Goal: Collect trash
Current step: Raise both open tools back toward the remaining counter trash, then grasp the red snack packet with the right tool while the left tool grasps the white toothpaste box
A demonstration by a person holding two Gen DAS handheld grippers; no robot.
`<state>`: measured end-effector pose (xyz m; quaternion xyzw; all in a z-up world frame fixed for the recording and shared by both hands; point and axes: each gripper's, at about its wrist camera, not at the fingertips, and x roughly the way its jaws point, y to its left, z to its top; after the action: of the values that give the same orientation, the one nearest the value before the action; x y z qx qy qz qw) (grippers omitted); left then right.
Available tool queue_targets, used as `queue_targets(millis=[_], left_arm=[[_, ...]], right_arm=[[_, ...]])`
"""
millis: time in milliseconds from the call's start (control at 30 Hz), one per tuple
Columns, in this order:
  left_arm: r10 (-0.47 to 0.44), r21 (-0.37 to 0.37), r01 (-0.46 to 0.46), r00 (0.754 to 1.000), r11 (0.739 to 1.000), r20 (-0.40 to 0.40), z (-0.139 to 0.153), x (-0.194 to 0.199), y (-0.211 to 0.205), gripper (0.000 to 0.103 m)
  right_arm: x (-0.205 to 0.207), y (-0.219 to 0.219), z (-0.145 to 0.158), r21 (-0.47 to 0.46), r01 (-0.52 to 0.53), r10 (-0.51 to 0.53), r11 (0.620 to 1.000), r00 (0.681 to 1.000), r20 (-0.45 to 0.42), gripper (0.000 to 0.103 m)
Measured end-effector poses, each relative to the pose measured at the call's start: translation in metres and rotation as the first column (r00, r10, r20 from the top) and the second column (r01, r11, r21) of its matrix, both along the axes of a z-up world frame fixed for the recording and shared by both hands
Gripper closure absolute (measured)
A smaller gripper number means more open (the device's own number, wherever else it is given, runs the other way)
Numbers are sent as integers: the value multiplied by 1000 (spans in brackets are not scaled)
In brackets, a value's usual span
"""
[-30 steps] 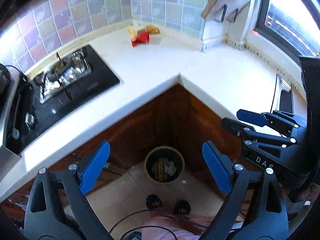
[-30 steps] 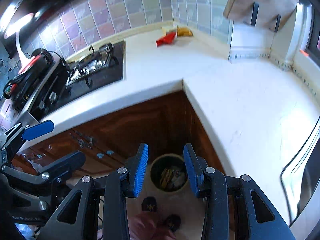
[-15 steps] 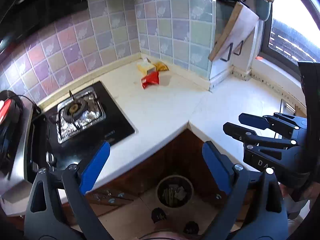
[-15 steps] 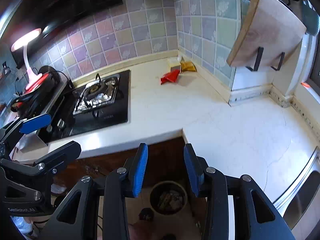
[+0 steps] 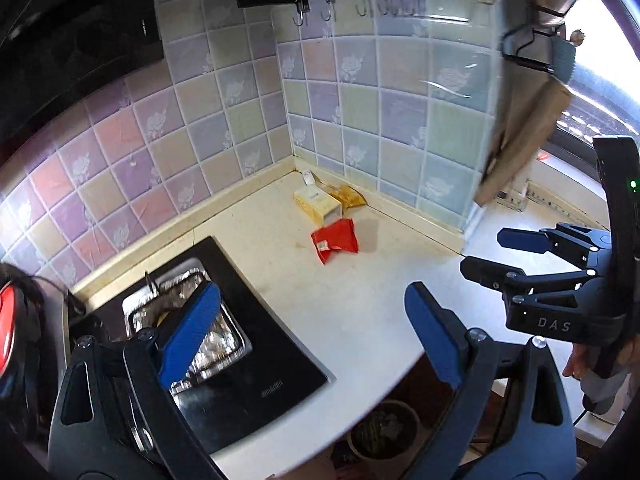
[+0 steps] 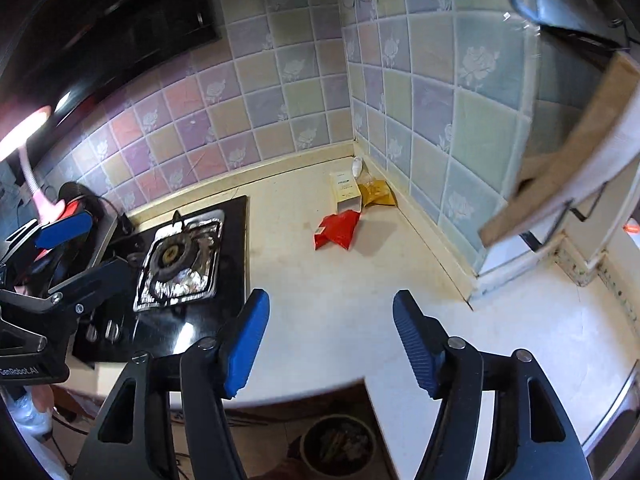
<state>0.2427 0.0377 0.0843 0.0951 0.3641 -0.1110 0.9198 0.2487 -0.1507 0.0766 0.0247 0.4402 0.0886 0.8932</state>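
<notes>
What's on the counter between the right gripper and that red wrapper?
Nothing: in the right wrist view only bare white countertop lies between the right gripper, whose fingers are opening with nothing between them, and the red wrapper.

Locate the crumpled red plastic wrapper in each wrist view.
Left wrist: the crumpled red plastic wrapper lies right of centre on the white countertop.
Right wrist: it lies at centre.
Shared landmark: the pale yellow cardboard box just behind it, towards the tiled corner.
</notes>
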Motion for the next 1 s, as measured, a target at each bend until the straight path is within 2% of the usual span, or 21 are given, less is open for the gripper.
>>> queue_targets(millis=[200, 367, 467, 667, 867, 1000], left_arm=[[-49, -29, 48, 997, 998, -67, -32, 112, 20, 11], [-82, -52, 77, 990, 996, -111, -74, 187, 30, 11], [-101, -75, 91, 984, 993, -146, -100, 228, 33, 11], [-153, -102, 135, 968, 986, -200, -137, 270, 30, 11], [-190, -82, 175, 949, 981, -254, -174, 294, 26, 11], [-204, -88, 187, 939, 978, -276, -185, 302, 22, 11]], right_arm=[[111, 9, -42, -4, 63, -63, 998, 994, -93, 37], [199, 20, -101, -17, 108, -110, 994, 980, -165, 37], [237, 26, -138, -14, 117, -117, 993, 970, -212, 37], [296, 36, -202, -27, 144, -146, 989, 949, -279, 37], [322, 35, -248, -27, 159, -159, 987, 927, -340, 37], [324, 40, -271, 12, 140, -125, 990, 917, -380, 39]])
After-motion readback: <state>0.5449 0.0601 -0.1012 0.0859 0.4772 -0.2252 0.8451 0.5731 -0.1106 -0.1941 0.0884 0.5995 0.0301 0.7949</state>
